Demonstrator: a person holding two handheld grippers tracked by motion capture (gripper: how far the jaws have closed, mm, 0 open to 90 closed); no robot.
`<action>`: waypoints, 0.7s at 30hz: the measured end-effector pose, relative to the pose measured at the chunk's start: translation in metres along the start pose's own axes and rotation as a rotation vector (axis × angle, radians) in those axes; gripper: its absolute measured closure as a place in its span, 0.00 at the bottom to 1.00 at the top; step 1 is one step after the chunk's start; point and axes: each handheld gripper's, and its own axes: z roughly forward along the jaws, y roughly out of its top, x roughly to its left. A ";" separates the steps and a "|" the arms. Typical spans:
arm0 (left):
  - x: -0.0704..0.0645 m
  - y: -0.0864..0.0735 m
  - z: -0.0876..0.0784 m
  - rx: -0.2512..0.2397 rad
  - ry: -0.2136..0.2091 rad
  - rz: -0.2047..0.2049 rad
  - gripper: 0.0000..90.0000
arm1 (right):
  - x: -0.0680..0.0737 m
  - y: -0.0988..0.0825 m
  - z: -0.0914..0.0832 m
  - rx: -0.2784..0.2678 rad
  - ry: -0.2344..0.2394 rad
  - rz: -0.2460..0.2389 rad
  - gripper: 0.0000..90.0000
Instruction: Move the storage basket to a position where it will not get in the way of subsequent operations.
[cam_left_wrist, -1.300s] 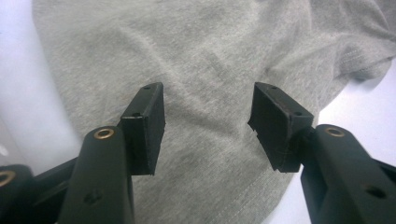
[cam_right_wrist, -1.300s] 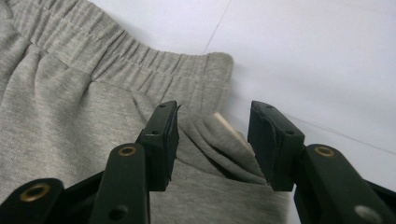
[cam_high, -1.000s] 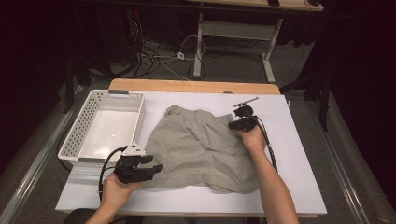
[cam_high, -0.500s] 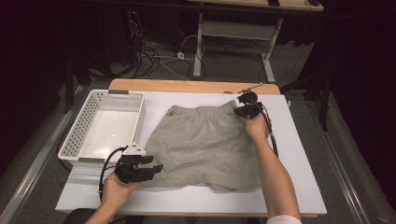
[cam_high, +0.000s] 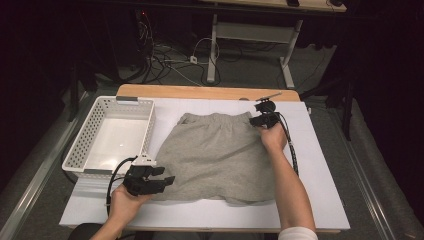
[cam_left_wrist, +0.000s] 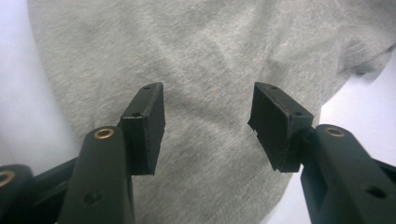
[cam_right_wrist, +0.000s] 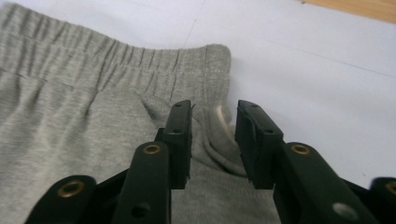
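Grey shorts (cam_high: 220, 155) lie spread flat on the white table (cam_high: 320, 165), waistband toward the far side. My right gripper (cam_high: 256, 121) sits at the far right waistband corner. Its jaws have just been opening, and in the right gripper view my right gripper (cam_right_wrist: 215, 135) stands apart around a small fold of the shorts (cam_right_wrist: 70, 116) and a pale drawstring (cam_right_wrist: 223, 116), with its pads off the cloth. My left gripper (cam_high: 166, 175) hovers at the near left hem. In the left gripper view my left gripper (cam_left_wrist: 208, 121) is open above the shorts (cam_left_wrist: 187, 46), with nothing gripped.
A white perforated basket (cam_high: 150, 125) stands at the table's left, close to the shorts' left edge. A wooden strip (cam_high: 200, 92) runs along the far table edge. Bare white surface lies to the right of the shorts and along the near edge.
The shorts went from bunched to spread flat as my right gripper drew the waistband corner toward the far right. Its jaws then parted off the cloth. The left gripper stayed put.
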 end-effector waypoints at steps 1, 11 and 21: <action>0.000 0.000 0.000 0.001 0.000 0.004 0.49 | -0.001 -0.002 -0.004 -0.014 0.008 0.003 0.73; -0.004 0.004 0.005 0.010 0.005 0.016 0.49 | 0.004 -0.044 -0.051 -0.055 0.074 -0.036 0.72; -0.007 0.001 0.007 0.028 -0.014 0.011 0.49 | 0.027 -0.120 -0.108 -0.094 0.178 -0.147 0.74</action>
